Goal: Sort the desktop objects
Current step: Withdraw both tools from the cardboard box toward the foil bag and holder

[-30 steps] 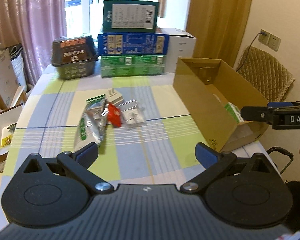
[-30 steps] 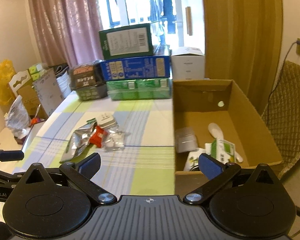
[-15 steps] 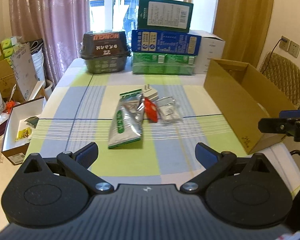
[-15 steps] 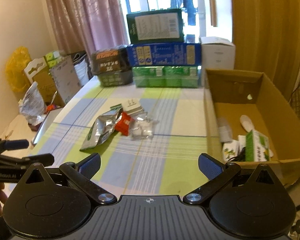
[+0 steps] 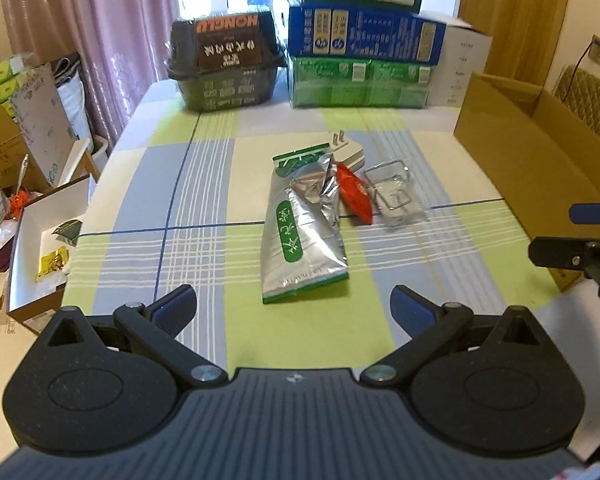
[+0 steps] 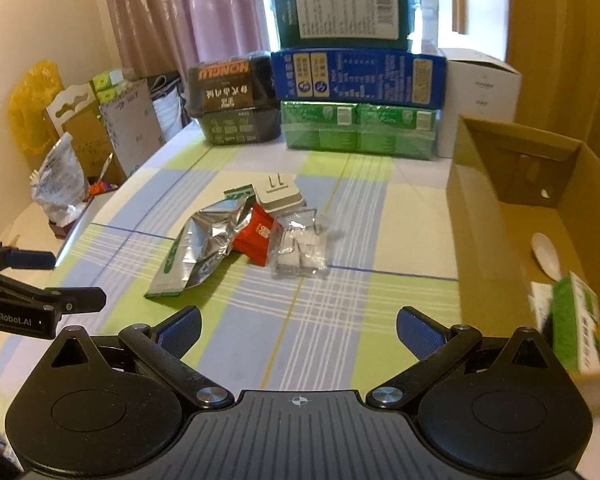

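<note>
A small heap lies mid-table: a silver and green foil pouch (image 5: pixel 300 236) (image 6: pixel 204 248), a red packet (image 5: pixel 354 198) (image 6: pixel 258 236), a clear plastic bag (image 5: pixel 394 196) (image 6: pixel 302 246) and a white plug adapter (image 5: pixel 348 152) (image 6: pixel 280 196). My left gripper (image 5: pixel 294 310) hovers open just short of the pouch's near end, holding nothing. My right gripper (image 6: pixel 298 328) is open and empty too, over the cloth in front of the heap. The open cardboard box (image 5: pixel 520 152) (image 6: pixel 484 216) stands on the right and holds a white spoon (image 6: pixel 546 256) and a green carton (image 6: pixel 578 328).
Stacked green, blue and dark green cartons (image 5: pixel 364 64) and a black food tub (image 5: pixel 224 68) line the table's far edge beside a white box (image 6: pixel 480 96). Off the left edge sit an open white box (image 5: pixel 44 240) and assorted bags. Each gripper shows at the other view's side.
Both grippers swung left from the cardboard box toward the heap and drew closer to it. Their jaws stayed open, and nothing on the table moved.
</note>
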`<state>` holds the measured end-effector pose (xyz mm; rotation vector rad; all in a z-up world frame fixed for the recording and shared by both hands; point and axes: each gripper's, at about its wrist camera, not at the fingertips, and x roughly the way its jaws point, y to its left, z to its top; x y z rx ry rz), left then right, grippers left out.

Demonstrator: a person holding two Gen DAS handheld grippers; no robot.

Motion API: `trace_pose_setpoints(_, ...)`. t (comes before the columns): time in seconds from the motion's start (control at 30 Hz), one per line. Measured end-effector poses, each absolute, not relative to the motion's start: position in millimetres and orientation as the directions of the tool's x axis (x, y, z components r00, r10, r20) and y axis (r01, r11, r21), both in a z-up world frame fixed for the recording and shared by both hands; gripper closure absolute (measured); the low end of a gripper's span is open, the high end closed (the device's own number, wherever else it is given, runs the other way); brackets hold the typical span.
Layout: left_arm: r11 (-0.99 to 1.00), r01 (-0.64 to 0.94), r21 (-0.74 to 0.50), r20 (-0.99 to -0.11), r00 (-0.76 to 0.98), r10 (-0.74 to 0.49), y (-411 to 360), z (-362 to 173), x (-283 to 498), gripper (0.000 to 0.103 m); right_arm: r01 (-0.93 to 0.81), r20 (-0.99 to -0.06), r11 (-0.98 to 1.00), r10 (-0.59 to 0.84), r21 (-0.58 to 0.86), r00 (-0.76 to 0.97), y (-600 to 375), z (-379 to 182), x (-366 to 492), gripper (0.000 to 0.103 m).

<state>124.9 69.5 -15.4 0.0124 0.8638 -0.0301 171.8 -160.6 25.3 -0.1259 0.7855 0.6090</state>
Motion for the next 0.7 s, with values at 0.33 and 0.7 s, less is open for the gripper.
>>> trace_pose_setpoints(0.33, 0.997, 0.072, 0.004, -0.798, 0.602, -0.041, 78.3, -52.5, 195.4, 0.002, -0.582, -0.677, 0.811, 0.466, 0.069, 0.569, -125.6, -21.1, 227.0, 0.002)
trace_pose_setpoints(0.7, 0.99, 0.143, 0.016, -0.816, 0.574, -0.069, 77.4, -87.1, 238.5, 0.002, -0.631, -0.687, 0.772, 0.5, 0.077, 0.528, -86.5, -67.0, 266.8, 0.04)
